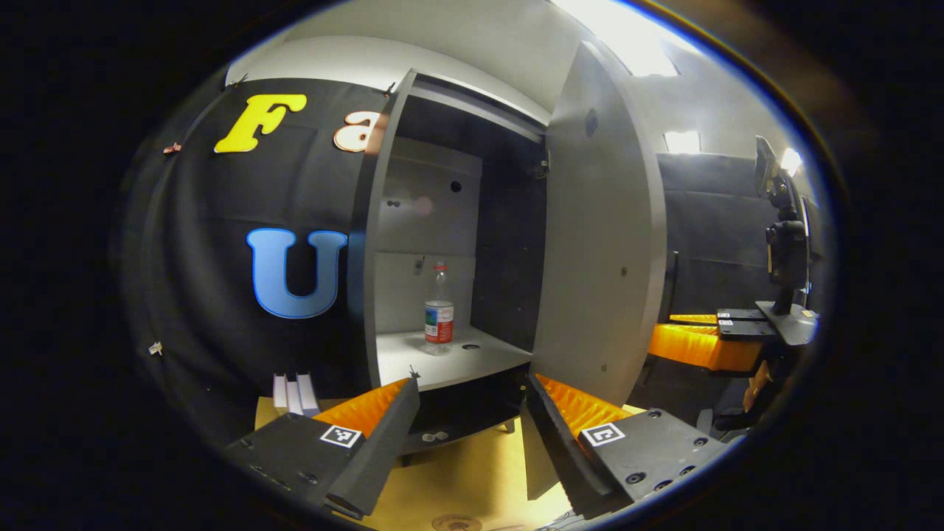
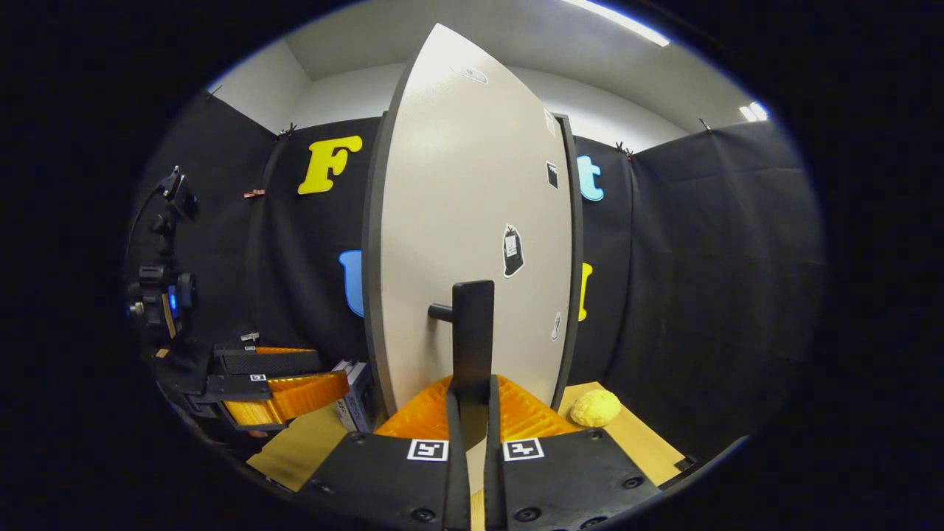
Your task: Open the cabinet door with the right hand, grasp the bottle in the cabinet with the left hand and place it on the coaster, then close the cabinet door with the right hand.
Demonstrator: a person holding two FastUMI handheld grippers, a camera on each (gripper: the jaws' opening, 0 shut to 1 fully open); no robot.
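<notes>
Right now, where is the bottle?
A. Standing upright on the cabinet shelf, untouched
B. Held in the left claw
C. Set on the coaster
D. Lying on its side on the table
A. In the left gripper view the bottle stands upright on the shelf inside the open cabinet, while the left claw is open and short of it.

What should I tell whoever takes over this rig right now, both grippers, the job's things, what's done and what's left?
Right gripper: shut on the door handle, cabinet door swung open.
Left gripper: open, empty, facing the cabinet, short of the bottle.
Bottle: upright on the cabinet shelf.
Coaster: on the table below the left gripper.
Done: door opened.
Left: grasp bottle, set it on coaster, close door.
</notes>
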